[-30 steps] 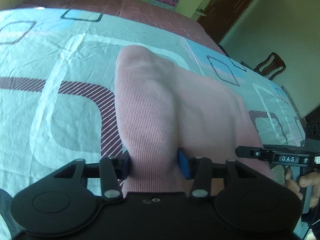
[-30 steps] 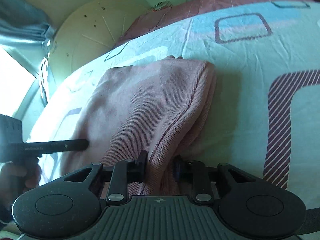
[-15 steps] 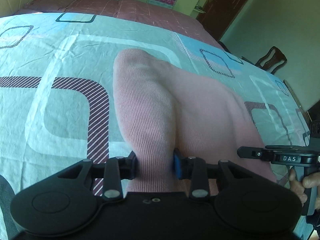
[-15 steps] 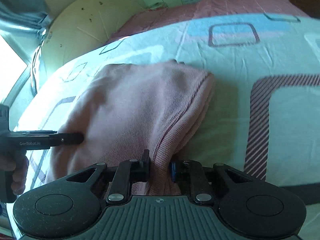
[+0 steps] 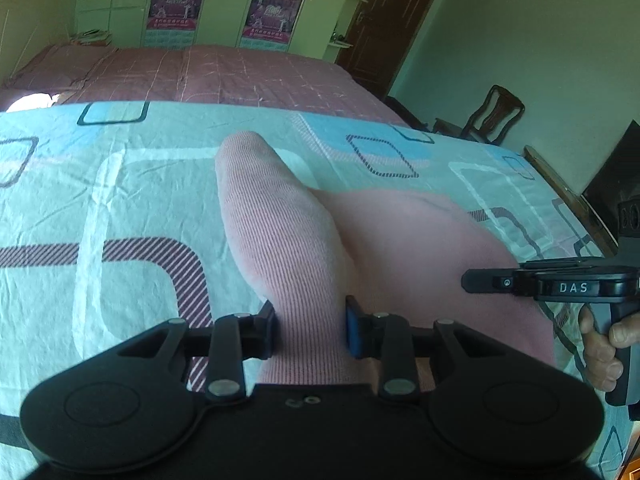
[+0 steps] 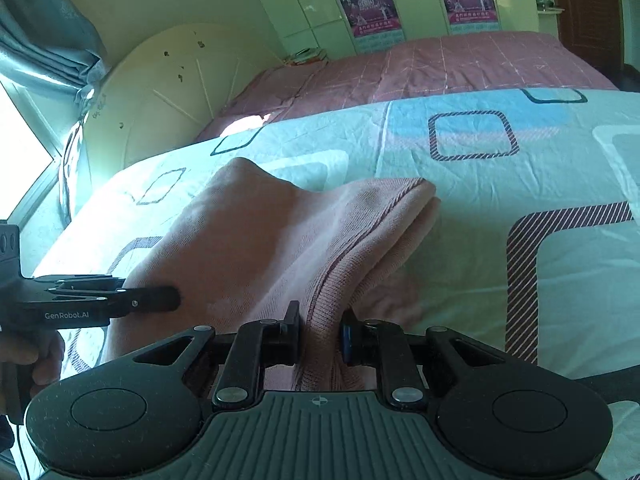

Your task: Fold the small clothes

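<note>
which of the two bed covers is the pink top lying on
The pale blue patterned sheet, printed with rounded squares, nearer both cameras. The pink top does not touch the plain mauve checked cover beyond it.

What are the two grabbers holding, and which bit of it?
Both hold the pink knit garment. The left gripper pinches a raised fold at its near edge; the right gripper pinches the near edge by a ribbed seam.

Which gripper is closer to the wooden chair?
Right. The right gripper pinches the pink garment on the side toward the chair; the left gripper pinches its far edge.
</note>
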The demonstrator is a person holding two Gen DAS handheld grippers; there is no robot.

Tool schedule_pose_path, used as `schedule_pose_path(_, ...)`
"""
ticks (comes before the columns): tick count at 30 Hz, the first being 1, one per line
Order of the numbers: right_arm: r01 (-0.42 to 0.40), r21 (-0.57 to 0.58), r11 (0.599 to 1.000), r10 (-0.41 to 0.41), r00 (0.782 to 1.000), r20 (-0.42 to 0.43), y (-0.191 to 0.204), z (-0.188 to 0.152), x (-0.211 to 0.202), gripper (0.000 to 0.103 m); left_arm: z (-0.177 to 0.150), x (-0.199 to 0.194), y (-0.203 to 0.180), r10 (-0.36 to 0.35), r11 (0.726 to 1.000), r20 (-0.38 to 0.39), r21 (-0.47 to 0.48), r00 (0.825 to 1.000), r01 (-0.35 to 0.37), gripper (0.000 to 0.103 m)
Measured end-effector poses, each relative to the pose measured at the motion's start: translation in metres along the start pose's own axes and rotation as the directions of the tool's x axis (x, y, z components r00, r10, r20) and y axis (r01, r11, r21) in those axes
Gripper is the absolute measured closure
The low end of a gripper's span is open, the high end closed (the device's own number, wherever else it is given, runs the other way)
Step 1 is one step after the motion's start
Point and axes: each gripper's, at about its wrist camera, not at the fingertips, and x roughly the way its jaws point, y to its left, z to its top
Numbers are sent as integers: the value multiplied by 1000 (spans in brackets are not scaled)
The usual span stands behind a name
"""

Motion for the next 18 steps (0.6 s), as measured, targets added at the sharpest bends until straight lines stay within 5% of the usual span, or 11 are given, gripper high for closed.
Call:
schedule_pose_path(9, 9, -51, 999, -7, 999, 35, 69, 8, 4, 85, 2, -56, 39, -13, 999, 64, 44, 998, 11, 73)
schedule_pose_path(18, -42, -73, 996, 43, 999, 17, 141, 8, 53, 85, -14, -98, 105, 27, 1000, 64, 2, 998, -27, 73)
